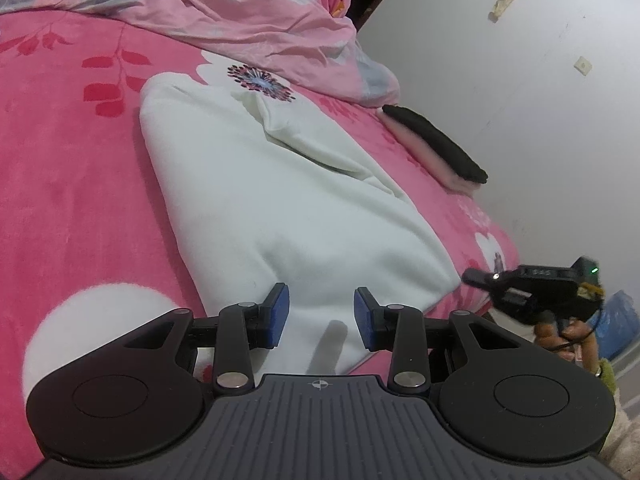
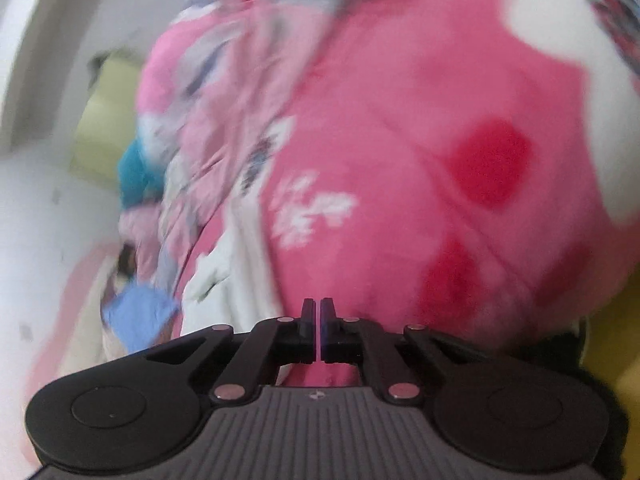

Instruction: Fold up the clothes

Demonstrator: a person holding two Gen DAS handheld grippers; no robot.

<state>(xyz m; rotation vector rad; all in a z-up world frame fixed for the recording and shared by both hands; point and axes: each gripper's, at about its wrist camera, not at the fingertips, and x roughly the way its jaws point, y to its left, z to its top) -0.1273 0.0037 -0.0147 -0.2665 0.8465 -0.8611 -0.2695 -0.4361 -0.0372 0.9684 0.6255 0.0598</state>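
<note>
Left wrist low, near, facing along pink blanket (image 1: 60, 168) toward wall (image 1: 520, 120); right wrist close, blurred; blanket shared.

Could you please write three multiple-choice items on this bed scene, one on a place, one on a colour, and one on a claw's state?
1. Where does the white garment lie?
A. on the pink blanket
B. on the floor
C. on a chair

2. What colour is the folded item near the wall?
A. yellow
B. black
C. green

3. How is the right claw?
A. wide open
B. gripping the white garment
C. shut, empty

Answers:
1 A, the garment is spread on the blanket.
2 B, it is a dark black pile at the bed's edge.
3 C, its fingers meet with nothing between them.
</note>
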